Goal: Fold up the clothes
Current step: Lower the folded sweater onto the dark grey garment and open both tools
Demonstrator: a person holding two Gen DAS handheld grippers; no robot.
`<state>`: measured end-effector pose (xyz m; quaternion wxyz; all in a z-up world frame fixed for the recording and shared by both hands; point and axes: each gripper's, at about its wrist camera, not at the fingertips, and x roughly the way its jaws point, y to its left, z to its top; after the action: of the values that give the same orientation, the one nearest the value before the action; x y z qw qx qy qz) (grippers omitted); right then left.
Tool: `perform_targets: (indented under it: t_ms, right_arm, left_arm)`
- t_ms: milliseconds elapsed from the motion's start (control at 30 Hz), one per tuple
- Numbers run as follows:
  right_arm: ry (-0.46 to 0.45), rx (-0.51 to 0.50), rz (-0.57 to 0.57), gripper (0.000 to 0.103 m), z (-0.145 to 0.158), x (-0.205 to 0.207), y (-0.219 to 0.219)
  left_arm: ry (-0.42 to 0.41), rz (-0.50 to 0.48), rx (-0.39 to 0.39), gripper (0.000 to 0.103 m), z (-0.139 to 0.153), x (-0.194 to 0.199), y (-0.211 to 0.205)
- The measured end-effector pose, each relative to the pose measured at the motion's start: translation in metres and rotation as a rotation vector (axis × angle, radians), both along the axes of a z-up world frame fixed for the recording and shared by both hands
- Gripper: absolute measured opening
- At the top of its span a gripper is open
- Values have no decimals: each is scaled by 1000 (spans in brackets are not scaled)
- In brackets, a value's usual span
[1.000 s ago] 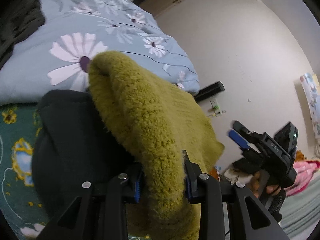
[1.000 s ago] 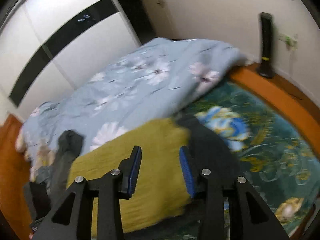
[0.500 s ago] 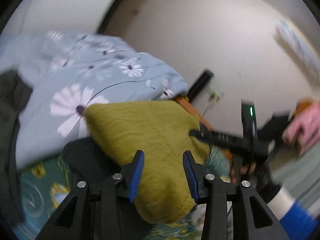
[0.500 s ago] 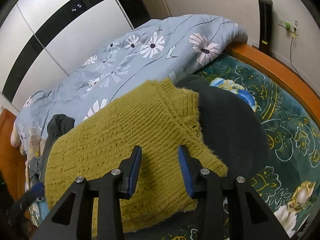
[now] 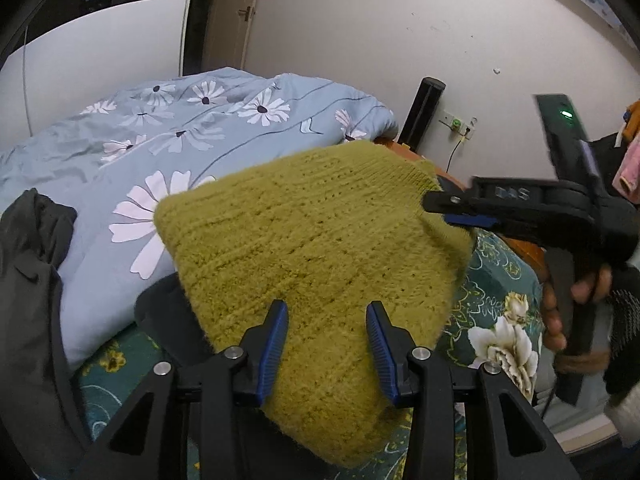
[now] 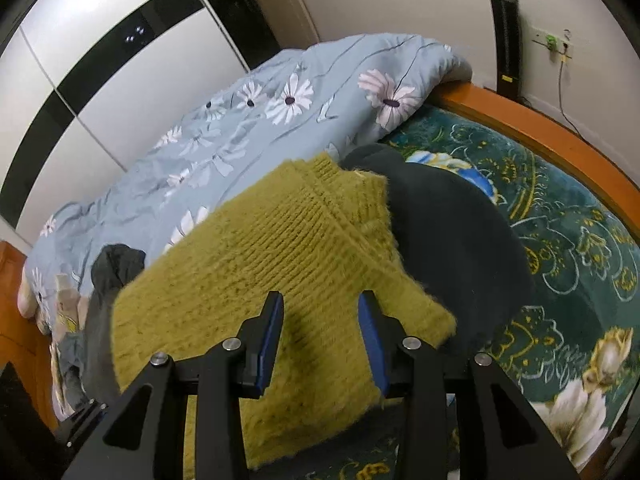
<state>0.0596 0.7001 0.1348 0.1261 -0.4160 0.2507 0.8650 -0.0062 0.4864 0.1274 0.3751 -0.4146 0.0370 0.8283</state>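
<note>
Olive sweater (image 5: 320, 240) atop dark garment (image 6: 452, 240), both tools (image 5: 327, 320) (image 6: 320, 312) open above

Both grippers gape: the left gripper (image 5: 327, 344) holds its blue-padded fingers (image 5: 273, 350) spread wide, while the right gripper (image 6: 320, 336), gripped by a bare hand (image 5: 560, 304), reaches sideways, fingers parted.

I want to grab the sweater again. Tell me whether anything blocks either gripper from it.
Nothing visible does. The olive sweater lies on a dark garment, right beyond the open left gripper and open right gripper, with nothing over it. The floral quilt lies behind it.
</note>
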Motion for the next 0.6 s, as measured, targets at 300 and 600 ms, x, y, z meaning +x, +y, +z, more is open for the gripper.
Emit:
perform_targets:
  t_ms: [300, 600]
  right_arm:
    - [12, -14, -61, 50, 3, 67, -60]
    - [-103, -122, -157, 74, -61, 107, -136]
  left_arm:
    - [-1, 45, 17, 60, 17, 17, -45]
    - [-45, 59, -23, 83, -8, 38, -102]
